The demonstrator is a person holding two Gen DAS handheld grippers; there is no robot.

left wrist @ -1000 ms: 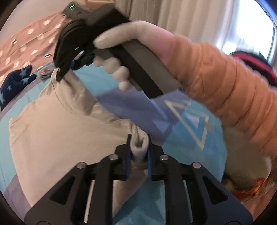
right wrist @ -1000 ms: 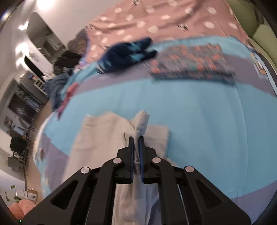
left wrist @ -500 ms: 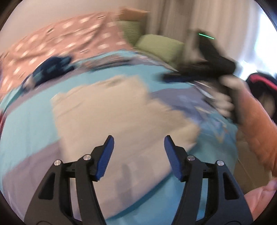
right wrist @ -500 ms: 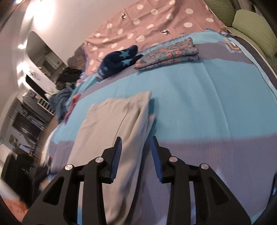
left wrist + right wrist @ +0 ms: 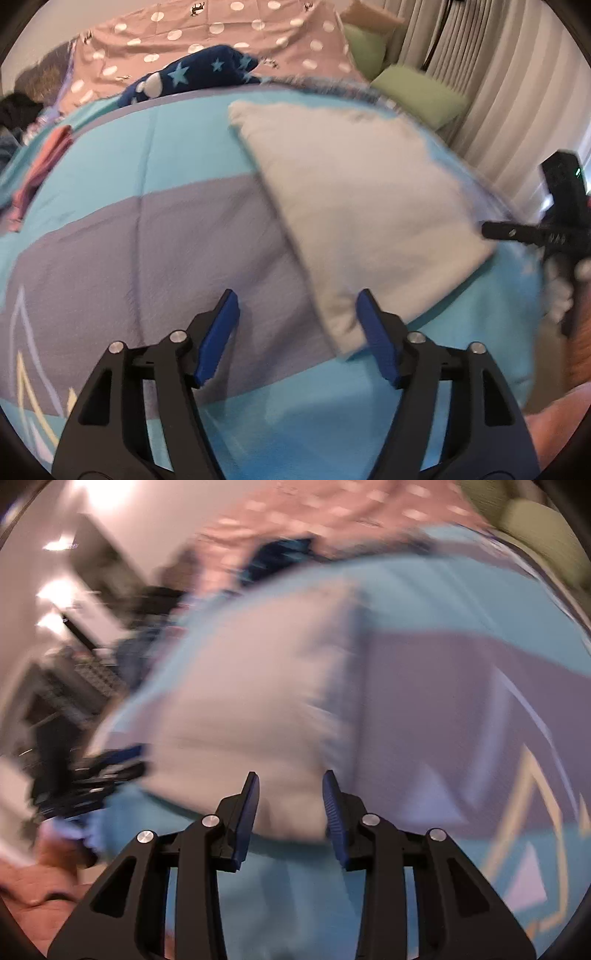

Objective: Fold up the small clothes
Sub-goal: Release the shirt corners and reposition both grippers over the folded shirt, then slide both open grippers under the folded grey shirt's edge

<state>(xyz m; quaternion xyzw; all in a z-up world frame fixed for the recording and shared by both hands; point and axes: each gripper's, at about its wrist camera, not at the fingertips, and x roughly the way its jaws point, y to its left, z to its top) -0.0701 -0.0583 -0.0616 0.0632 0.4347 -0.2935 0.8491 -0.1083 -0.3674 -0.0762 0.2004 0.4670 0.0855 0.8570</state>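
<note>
A blue and lilac bedspread point(image 5: 147, 229) covers the bed. On it lies the folded beige garment point(image 5: 362, 206), flat, toward the green pillows point(image 5: 417, 92). The left tongs point(image 5: 295, 332) stand wide and are opening, with nothing pinched; the garment's near corner sits just beside the right-hand pad. The right tongs point(image 5: 290, 805) are narrower and closing, the garment's near edge between the pads, which do not press it.
</note>
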